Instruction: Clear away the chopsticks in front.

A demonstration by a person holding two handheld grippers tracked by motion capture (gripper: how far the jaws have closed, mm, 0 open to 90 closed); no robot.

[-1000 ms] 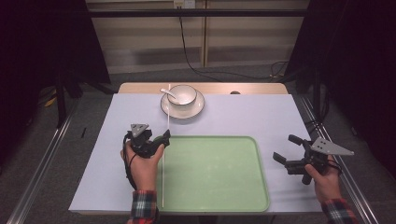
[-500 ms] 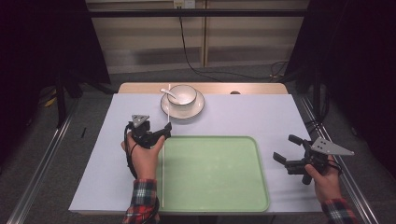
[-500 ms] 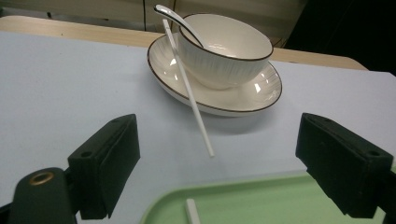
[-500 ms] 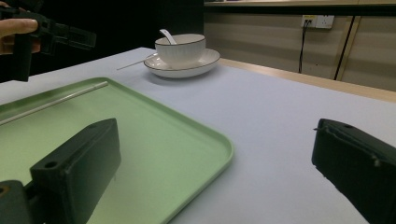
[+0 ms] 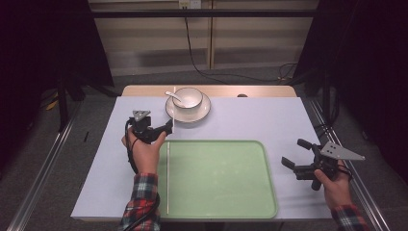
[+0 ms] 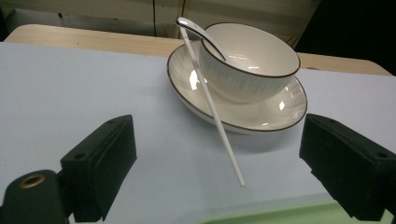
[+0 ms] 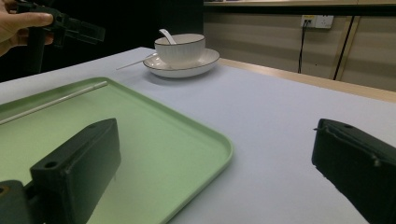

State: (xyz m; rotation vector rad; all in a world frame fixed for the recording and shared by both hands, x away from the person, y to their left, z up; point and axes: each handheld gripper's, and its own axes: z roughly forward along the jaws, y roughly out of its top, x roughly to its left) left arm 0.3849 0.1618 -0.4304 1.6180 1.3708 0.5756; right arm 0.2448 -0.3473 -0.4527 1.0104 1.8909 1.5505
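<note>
A white bowl (image 5: 188,96) with a spoon (image 5: 172,95) in it stands on a saucer (image 5: 204,109) at the table's far middle. One thin white chopstick (image 6: 212,105) leans with its top on the saucer's rim and its lower end near the table. My left gripper (image 5: 167,129) is just in front of that saucer. Its jaws have just been opening and stand wide, the chopstick's lower end between them and clear of the pads. A second chopstick (image 5: 168,178) lies along the left side of the green tray (image 5: 216,178). My right gripper (image 5: 294,153) is open beside the tray's right rim.
A pale cloth (image 5: 269,120) covers the table, with a wooden strip (image 5: 260,91) bare along the far edge. Metal rails (image 5: 43,168) run down both sides of the table. Dark curtains and a cable hang behind.
My left hand has moved away from the person and to the right, toward the saucer, and its jaws have spread wider. The right hand has kept still.
</note>
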